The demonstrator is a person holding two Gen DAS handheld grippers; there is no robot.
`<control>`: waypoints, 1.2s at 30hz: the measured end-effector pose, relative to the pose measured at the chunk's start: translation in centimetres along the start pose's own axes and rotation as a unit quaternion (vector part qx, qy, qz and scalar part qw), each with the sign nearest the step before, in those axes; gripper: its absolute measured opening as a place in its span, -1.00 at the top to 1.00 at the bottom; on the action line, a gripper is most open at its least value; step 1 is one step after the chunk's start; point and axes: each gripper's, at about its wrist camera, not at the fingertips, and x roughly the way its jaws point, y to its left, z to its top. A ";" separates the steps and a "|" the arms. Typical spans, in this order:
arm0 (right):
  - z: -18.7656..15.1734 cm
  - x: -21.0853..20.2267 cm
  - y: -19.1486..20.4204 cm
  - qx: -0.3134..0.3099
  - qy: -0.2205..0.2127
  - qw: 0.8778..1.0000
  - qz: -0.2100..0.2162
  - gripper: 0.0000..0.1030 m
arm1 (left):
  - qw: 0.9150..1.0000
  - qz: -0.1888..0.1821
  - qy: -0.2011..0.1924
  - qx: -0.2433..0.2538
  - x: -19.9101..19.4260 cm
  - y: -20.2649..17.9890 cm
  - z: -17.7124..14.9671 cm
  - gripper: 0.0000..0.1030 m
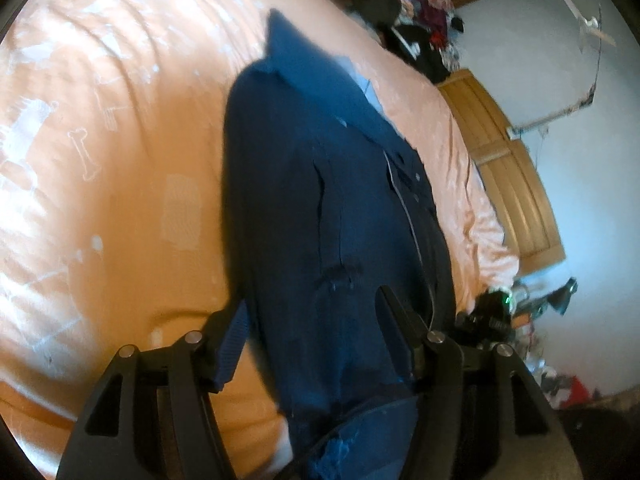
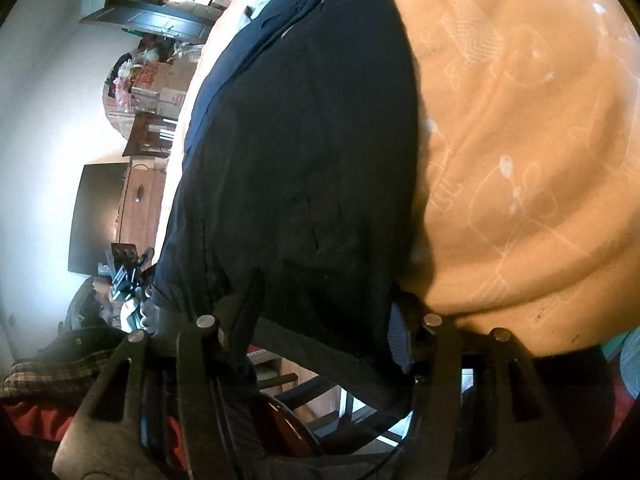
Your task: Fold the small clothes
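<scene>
A dark navy shirt (image 1: pixel 320 200) with a collar and button placket lies lengthwise on an orange printed bedsheet (image 1: pixel 120 160). My left gripper (image 1: pixel 312 300) is open at the shirt's near end, one finger on each side of the cloth. In the right wrist view the same shirt (image 2: pixel 300 140) stretches away over the sheet (image 2: pixel 520 160). My right gripper (image 2: pixel 328 288) is open too, its fingers straddling the near hem. The hem hangs past the bed's edge. Whether either finger touches the fabric is unclear.
A wooden panel (image 1: pixel 516 184) runs along the bed's far side, with a heap of clothes (image 1: pixel 416 8) beyond it. The right wrist view shows a wooden cabinet (image 2: pixel 140 196), cardboard boxes (image 2: pixel 160 76), a plaid cloth (image 2: pixel 48 376) and dark chair rails (image 2: pixel 304 392) below the bed edge.
</scene>
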 end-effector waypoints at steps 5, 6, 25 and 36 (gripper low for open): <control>0.0 0.0 0.1 -0.004 0.002 1.000 -0.003 -0.10 | 1.000 0.009 0.021 0.019 0.1 -0.4 -0.7 -0.20; 0.0 0.1 0.2 -0.004 0.002 1.000 -0.004 -0.10 | 0.999 0.010 0.023 0.022 0.2 -0.4 -0.8 -0.20; -1.3 0.3 -0.6 0.006 -0.011 1.000 0.008 -0.12 | 0.998 -0.017 0.051 -0.023 3.9 0.8 -1.2 0.19; -2.0 0.9 1.1 -0.052 0.005 0.998 -0.034 0.89 | 0.999 0.010 0.046 -0.002 4.8 -0.9 -1.1 0.80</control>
